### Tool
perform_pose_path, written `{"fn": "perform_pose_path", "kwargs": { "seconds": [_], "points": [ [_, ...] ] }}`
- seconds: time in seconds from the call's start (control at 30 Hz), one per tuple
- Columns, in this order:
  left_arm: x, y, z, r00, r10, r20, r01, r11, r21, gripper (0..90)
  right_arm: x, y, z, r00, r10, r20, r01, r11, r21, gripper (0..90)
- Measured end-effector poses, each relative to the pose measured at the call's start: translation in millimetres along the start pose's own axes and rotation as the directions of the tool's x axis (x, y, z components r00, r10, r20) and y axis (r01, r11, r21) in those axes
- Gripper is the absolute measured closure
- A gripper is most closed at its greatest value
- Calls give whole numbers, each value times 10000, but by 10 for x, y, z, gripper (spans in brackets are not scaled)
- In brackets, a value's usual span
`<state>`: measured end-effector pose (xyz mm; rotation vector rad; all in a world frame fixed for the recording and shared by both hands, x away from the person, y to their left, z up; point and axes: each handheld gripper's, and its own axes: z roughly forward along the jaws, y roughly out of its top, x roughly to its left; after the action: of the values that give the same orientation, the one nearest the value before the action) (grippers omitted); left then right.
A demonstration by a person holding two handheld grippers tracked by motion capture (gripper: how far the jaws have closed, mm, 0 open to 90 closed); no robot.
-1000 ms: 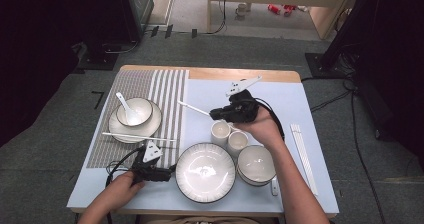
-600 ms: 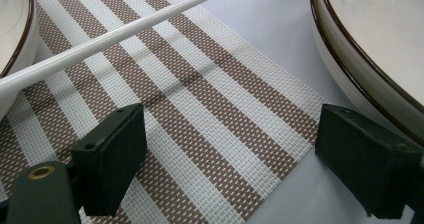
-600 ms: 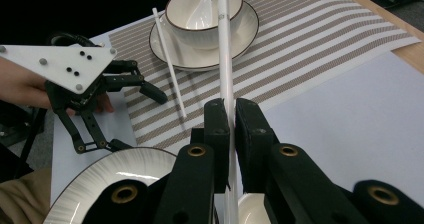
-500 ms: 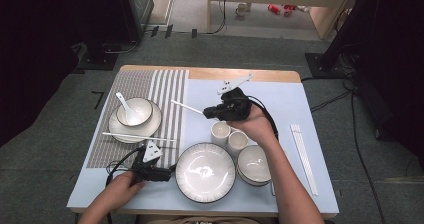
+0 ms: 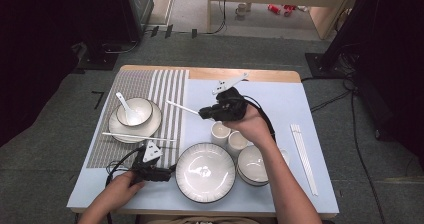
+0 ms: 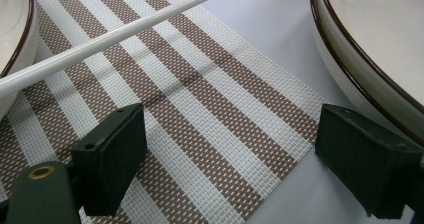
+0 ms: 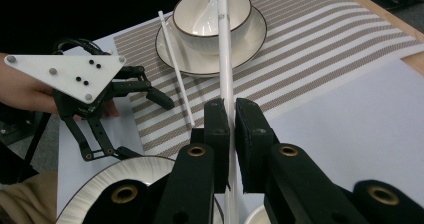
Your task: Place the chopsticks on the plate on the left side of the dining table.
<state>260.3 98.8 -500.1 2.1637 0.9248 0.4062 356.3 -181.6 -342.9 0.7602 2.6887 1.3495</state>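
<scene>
My right gripper [image 5: 204, 113] hovers over the middle of the table, shut on a white chopstick [image 5: 182, 107] whose free end points left toward the striped placemat [image 5: 165, 91]. In the right gripper view the pads [image 7: 218, 121] pinch that chopstick [image 7: 224, 59], which reaches out toward a bowl with a spoon [image 7: 212, 14]. A second chopstick [image 5: 137, 136] lies across the front rim of the plate under that bowl. My left gripper [image 5: 167, 172] rests low at the placemat's near corner, open and with nothing in it [image 6: 235, 169], beside the large plate [image 5: 205, 171].
Two small cups [image 5: 220, 132] and a bowl [image 5: 252, 164] stand under and near my right forearm. A pair of white chopsticks [image 5: 305, 156] lies at the table's right side. The blue mat [image 5: 280, 99] covers the right half of the table.
The right gripper has drifted a little to the left with the chopstick still in it. The left gripper has stayed where it was.
</scene>
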Motion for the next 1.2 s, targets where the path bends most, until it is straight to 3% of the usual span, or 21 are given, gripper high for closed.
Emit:
{"fn": "perform_pose_path", "kwargs": {
  "seconds": [0.53,0.63,1.2],
  "points": [
    [1,1,-1,10000,35,-3,-35,10000,27,132,67,190,139,9996,-220,-159,225,9993,304,850],
    [2,1,-1,10000,30,-2,-30,10000,25,132,83,225,171,9998,-176,49,174,9991,389,850],
    [5,1,-4,10000,61,7,-61,10000,60,132,183,386,355,9983,-451,-369,464,9983,355,850]
  ]
}}
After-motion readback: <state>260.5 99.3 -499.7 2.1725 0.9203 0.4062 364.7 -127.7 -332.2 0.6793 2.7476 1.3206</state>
